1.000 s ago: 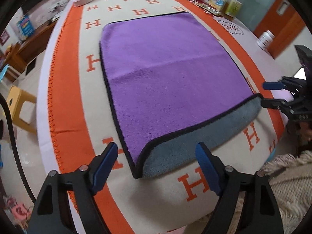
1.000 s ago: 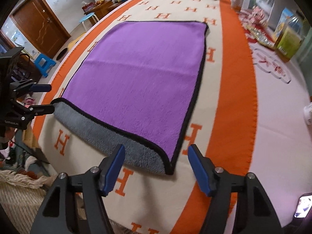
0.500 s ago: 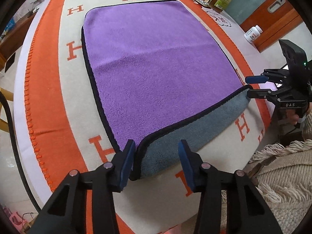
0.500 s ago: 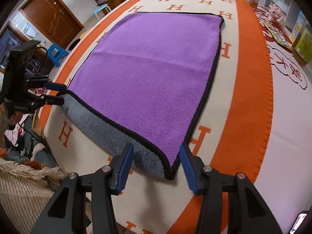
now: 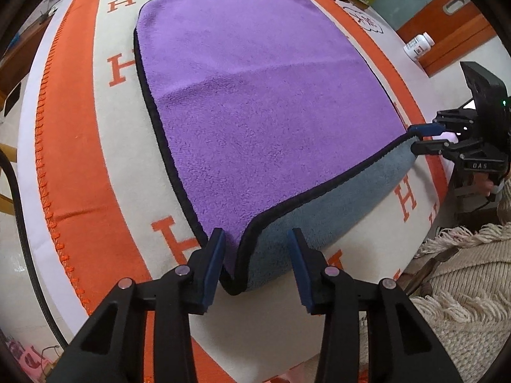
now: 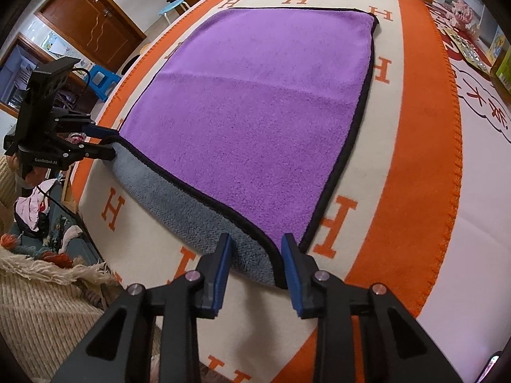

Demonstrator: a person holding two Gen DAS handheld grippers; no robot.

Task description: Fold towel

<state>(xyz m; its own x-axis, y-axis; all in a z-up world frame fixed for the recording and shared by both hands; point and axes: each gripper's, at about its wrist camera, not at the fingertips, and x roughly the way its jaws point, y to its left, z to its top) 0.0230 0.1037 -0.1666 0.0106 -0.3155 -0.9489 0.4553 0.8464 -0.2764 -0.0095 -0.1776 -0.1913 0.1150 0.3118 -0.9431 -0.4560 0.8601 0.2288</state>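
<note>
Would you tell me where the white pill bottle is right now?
In the left wrist view the white pill bottle lies at upper right, beyond the orange-bordered blanket, past the right gripper.

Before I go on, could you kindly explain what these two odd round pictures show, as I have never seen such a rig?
No robot is here: a person holds a two-finger clamp tool in each hand, and each tool carries a wide-angle camera looking along its fingers. One picture comes from the left gripper, the other from the right gripper; each also sees the other tool off to the side. On the table lies an orange and cream blanket printed with H letters, and on it a towel, purple on top and grey beneath. Its near edge is lifted a little, showing the grey side. Each gripper has one near corner of the towel between its open fingers, not yet pinched. Boxes and a bottle stand at the table's far edge.
</note>
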